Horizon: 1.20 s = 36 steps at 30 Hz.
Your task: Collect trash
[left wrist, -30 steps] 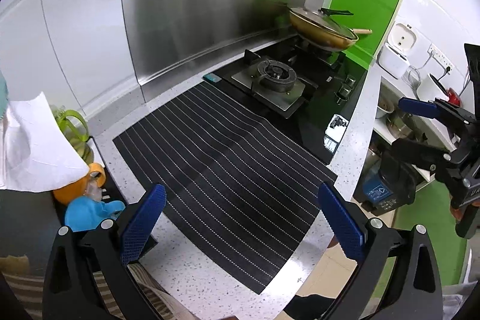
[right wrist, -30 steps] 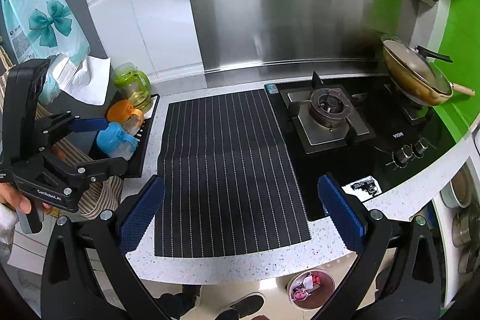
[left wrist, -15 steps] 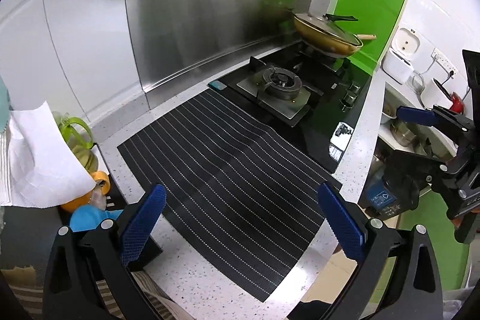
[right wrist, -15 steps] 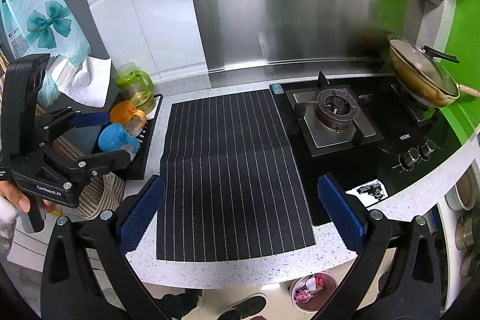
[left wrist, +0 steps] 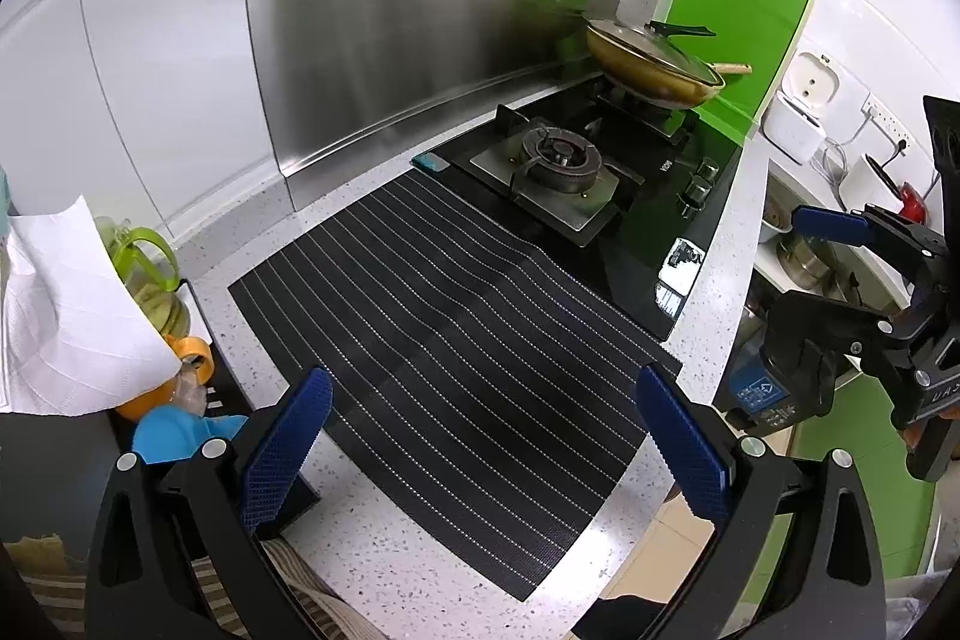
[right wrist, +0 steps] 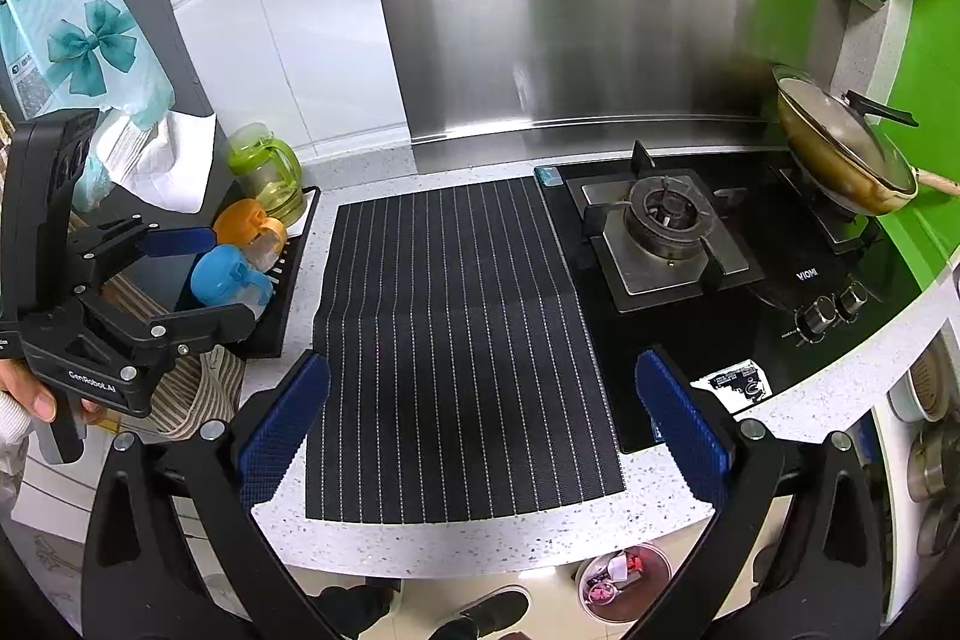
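A black striped mat point(left wrist: 456, 340) point(right wrist: 456, 340) lies on the speckled counter with nothing on it. My left gripper point(left wrist: 483, 448) hovers open over its near edge, nothing between the blue pads. My right gripper point(right wrist: 483, 424) hangs open above the mat's front edge, also holding nothing. Each shows in the other's view: the right gripper point(left wrist: 810, 268) at the far right, the left gripper point(right wrist: 204, 280) at the left, held by a hand. A small round bin point(right wrist: 624, 574) with wrappers inside stands on the floor below the counter edge. No loose trash shows on the mat.
A gas stove point(right wrist: 666, 232) and a lidded pan point(right wrist: 840, 148) sit to the right. A black tray point(right wrist: 288, 292) at the left holds green, orange and blue cups. White tissue point(left wrist: 66, 316) hangs above them. A dark bin with a blue label point(left wrist: 762, 394) stands past the counter end.
Both grippers have drifted slightly, so the stove and mat slide a little to the right in both views. Both stay open and hold nothing.
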Each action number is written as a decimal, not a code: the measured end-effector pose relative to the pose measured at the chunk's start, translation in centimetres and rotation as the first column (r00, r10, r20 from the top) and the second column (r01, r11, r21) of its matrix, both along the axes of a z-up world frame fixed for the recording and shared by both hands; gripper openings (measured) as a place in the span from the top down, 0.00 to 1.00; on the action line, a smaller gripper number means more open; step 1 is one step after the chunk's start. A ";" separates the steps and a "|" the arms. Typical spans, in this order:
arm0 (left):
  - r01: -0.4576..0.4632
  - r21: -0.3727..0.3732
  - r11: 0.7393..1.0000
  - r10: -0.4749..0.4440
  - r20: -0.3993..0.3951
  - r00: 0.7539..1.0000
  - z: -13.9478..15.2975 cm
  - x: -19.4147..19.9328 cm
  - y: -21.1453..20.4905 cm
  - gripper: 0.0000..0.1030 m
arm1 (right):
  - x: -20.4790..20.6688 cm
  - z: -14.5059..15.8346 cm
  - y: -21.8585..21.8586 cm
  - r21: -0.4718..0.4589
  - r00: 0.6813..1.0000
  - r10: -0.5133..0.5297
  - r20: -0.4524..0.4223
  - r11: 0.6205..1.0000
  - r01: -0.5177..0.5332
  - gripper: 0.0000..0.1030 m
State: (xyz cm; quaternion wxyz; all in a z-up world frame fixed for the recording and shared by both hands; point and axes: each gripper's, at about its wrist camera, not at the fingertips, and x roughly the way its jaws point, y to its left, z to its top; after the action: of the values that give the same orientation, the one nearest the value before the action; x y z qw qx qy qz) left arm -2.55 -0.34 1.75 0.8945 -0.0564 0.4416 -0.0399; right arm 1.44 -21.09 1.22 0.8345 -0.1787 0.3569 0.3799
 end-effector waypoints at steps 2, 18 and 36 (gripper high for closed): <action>0.001 0.001 1.000 -0.001 -0.001 1.000 0.0 0.1 0.0 0.06 | 0.1 0.0 0.0 -0.001 1.000 0.000 -0.002 1.000 0.000 0.03; 0.002 0.001 1.000 -0.002 -0.001 1.000 -0.1 0.1 -0.1 0.06 | 0.3 -0.1 -0.2 -0.002 1.000 0.000 -0.004 1.000 0.000 0.03; 0.006 -0.001 1.000 -0.006 -0.003 1.000 -0.2 0.2 -0.2 0.06 | 0.5 -0.2 -0.3 -0.005 1.000 -0.002 -0.005 1.000 0.002 0.03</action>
State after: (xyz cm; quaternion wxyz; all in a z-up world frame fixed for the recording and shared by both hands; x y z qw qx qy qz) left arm -2.32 -0.51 1.54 0.8937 -0.0557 0.4432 -0.0429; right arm 1.91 -21.38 0.98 0.8334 -0.1796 0.3604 0.3785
